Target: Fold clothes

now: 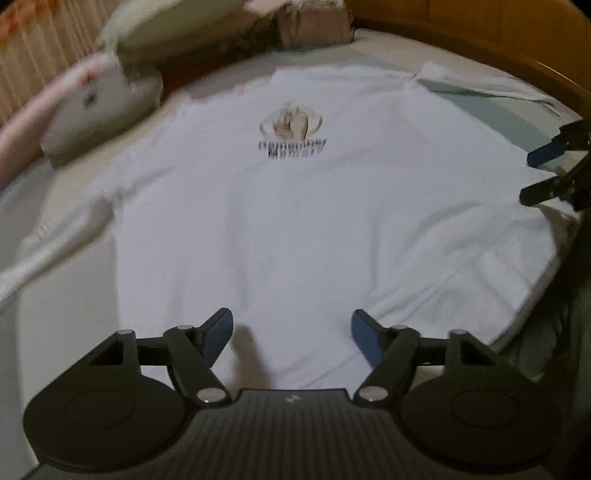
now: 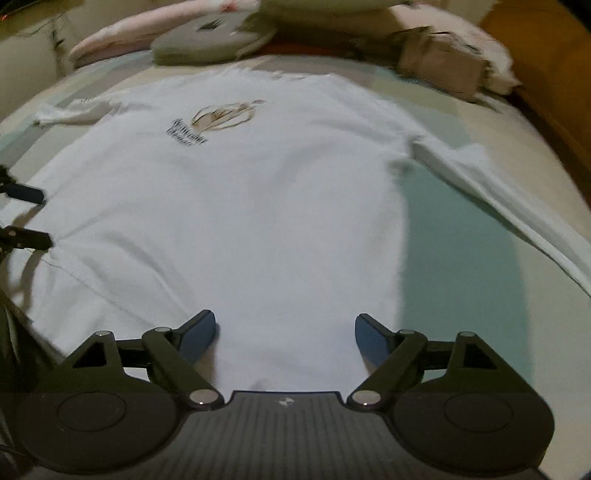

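A white long-sleeved shirt (image 1: 295,206) lies spread flat on the bed (image 2: 461,236), printed side up — its hem nearest both cameras. The left tool (image 1: 291,332) and right tool (image 2: 284,332) hover spread over that hem, pinching nothing. Pillows (image 2: 214,40) crowd the far edge (blurred); the print's lettering is unreadable.

We see a bed (image 1: 509,118) with a sheet in pale cream and green blocks. At its head lie pillows (image 2: 210,40) and a pink plush toy (image 1: 37,122), blurred. A wooden bed frame (image 1: 480,33) curves round the bed's right side. Light is dim and warm.
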